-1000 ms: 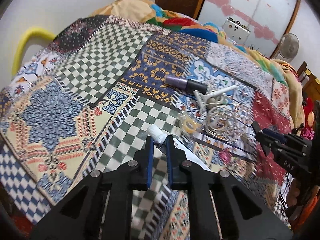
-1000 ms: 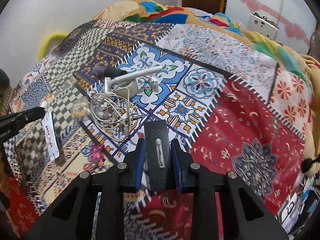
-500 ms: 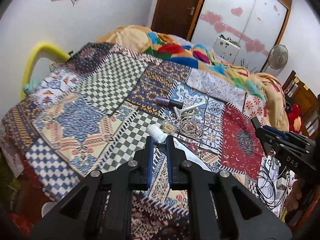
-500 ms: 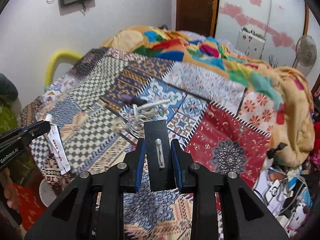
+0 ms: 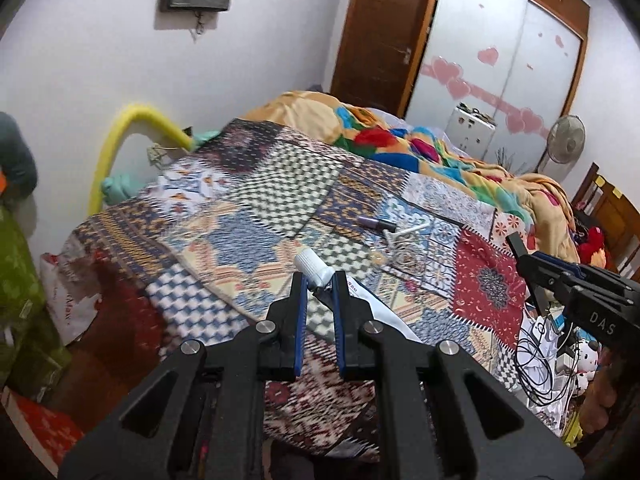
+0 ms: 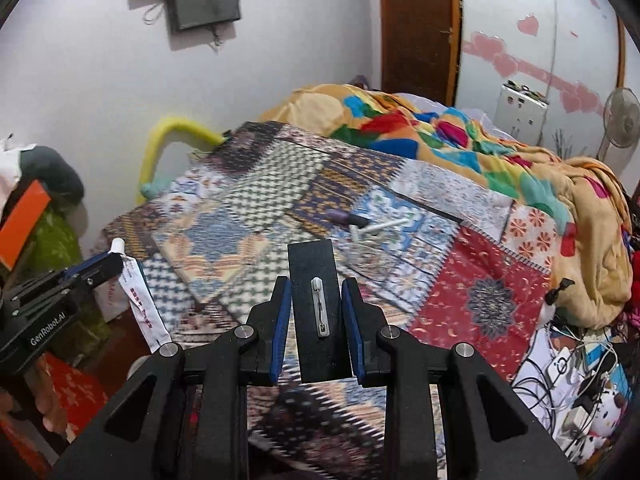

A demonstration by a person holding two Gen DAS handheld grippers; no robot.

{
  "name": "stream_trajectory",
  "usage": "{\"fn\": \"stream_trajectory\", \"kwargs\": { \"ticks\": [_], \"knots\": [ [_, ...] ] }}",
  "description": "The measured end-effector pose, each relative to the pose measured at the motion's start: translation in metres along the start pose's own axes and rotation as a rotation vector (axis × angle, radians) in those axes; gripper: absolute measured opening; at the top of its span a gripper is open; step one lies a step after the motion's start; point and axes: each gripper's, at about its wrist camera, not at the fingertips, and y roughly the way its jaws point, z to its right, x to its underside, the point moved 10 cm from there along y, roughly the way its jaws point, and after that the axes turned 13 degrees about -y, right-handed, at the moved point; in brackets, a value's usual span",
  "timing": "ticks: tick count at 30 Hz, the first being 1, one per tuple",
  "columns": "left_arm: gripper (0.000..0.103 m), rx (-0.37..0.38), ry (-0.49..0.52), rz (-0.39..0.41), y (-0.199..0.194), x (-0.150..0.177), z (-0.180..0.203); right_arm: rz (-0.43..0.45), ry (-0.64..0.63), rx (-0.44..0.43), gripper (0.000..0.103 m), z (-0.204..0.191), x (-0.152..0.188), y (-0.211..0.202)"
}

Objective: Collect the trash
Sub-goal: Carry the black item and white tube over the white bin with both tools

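Left gripper point(image 5: 319, 280) clamped on white squeezed tube point(image 5: 316, 271), right gripper point(image 6: 316, 292) pinching flat black card point(image 6: 314, 280), both above patchwork bedspread point(image 5: 256, 216).

Both tongs are held up off the bed, side by side and well apart. The left tongs point(image 5: 319, 280) are clamped on a white tube point(image 5: 316, 274). The right tongs point(image 6: 315, 286) are pinched against a black card point(image 6: 316, 312).
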Motion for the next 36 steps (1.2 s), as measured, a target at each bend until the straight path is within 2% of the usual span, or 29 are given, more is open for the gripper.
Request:
{"fn": "stream_trajectory", "kwargs": {
  "ticks": [13, 21, 28, 36],
  "knots": [
    [0.011, -0.122, -0.107, 0.074, -0.083, 0.004, -0.122, 0.064, -0.134, -0.119, 0.024, -0.125, -0.015, -0.023],
    [0.011, -0.214, -0.174, 0.073, -0.112, 0.024, -0.202, 0.057, -0.252, -0.220, 0.024, -0.212, -0.017, -0.019],
    [0.011, -0.307, -0.241, 0.027, -0.120, 0.056, -0.276, 0.022, -0.341, -0.310, 0.024, -0.283, -0.010, -0.001],
    [0.011, -0.403, -0.373, -0.040, -0.113, 0.097, -0.359, -0.100, -0.455, -0.396, 0.024, -0.360, 0.019, 0.046]
  ]
}}
